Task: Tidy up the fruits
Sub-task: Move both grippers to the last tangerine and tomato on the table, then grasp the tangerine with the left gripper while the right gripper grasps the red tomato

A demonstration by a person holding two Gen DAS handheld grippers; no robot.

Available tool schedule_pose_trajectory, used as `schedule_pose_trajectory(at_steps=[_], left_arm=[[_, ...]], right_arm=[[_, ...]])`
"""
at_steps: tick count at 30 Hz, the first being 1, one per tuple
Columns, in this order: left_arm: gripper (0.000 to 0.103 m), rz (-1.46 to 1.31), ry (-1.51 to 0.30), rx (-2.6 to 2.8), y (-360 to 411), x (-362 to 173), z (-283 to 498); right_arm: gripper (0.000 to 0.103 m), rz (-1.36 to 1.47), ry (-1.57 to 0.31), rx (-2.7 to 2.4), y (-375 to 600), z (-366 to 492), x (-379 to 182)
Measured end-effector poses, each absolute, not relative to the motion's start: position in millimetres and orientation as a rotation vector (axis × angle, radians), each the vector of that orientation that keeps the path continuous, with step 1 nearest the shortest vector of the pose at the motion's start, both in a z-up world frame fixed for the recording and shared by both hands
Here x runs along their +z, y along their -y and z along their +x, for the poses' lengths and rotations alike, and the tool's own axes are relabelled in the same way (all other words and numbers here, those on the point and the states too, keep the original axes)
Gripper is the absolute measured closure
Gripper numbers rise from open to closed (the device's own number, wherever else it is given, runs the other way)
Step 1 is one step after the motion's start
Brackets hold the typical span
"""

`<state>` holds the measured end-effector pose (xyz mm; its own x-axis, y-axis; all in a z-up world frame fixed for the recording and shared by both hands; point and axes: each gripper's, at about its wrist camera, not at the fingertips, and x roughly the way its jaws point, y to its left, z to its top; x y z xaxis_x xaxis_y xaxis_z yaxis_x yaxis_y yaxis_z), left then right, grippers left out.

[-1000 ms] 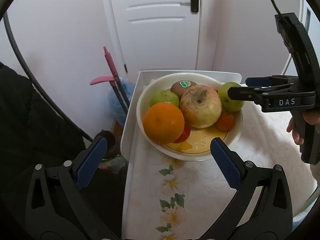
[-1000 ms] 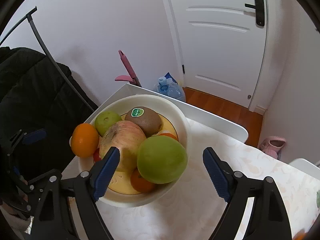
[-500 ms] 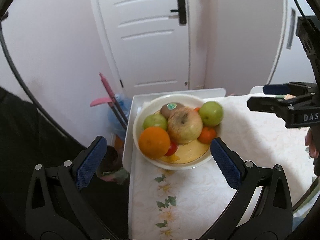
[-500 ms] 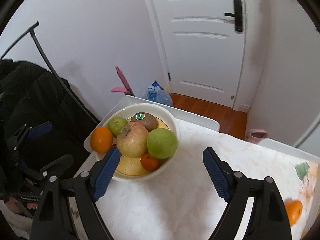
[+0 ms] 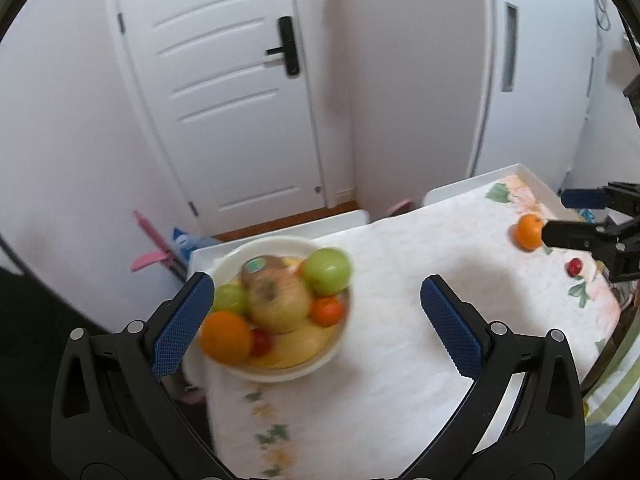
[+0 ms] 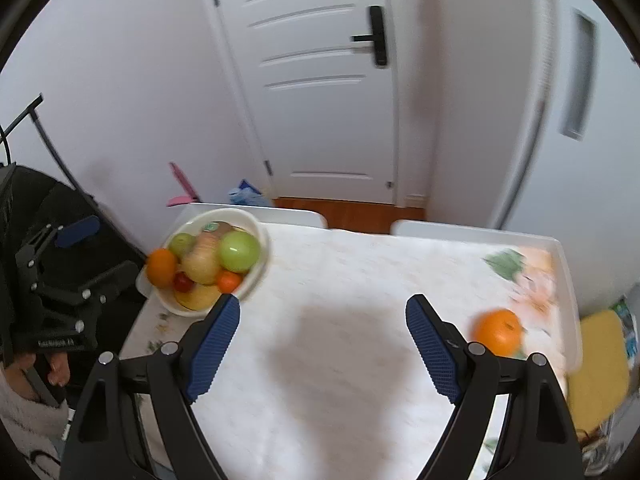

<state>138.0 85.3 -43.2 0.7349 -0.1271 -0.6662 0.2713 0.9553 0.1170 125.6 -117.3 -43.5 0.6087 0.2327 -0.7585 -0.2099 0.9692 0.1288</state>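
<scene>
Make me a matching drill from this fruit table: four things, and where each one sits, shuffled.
Things:
1. kiwi
2. lone orange
3. small red fruit
4. big apple

Places:
A. on the cloth, near the right gripper
B. middle of the bowl
C. back of the bowl, green sticker up
D. on the cloth by the table's right edge, alone

Pairs: 1-C, 2-D, 3-A, 4-B

Fruit bowl (image 6: pixel 262 240) far left — orange (image 6: pixel 498 332) right
</scene>
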Motion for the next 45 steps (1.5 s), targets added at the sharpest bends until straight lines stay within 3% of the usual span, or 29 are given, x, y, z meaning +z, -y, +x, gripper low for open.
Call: schedule_pose_trajectory(at_steps=[10, 19, 37, 42, 45], left_arm=[[0.0, 0.251, -0.734, -0.342, 28.8, -48.1, 144.8], [0.0, 0.285, -0.769, -0.452, 115.9, -75.9, 156.6], [0.0, 0.401, -0.867, -0.68, 219.9, -161.7, 192.1], [0.012, 0.442, -0.89, -0.711, 237.6, -178.9, 202.2], [0.028, 0.449, -0.906, -0.722, 242.0, -185.5, 207.6]], right_arm=[[0.021, 0.037, -0.915, 0.125, 214.5, 85.4, -46.4], [0.021, 0.053, -0.973, 0.056, 281.7, 61.2, -82.2], [0.021, 0.178, -1.075, -0.012, 316.4, 59.2, -161.7], [0.027, 0.171, -1.089, -0.021, 313.3, 63.5, -171.0], [0.03, 0.176, -1.093, -0.022, 313.9, 67.2, -174.9]])
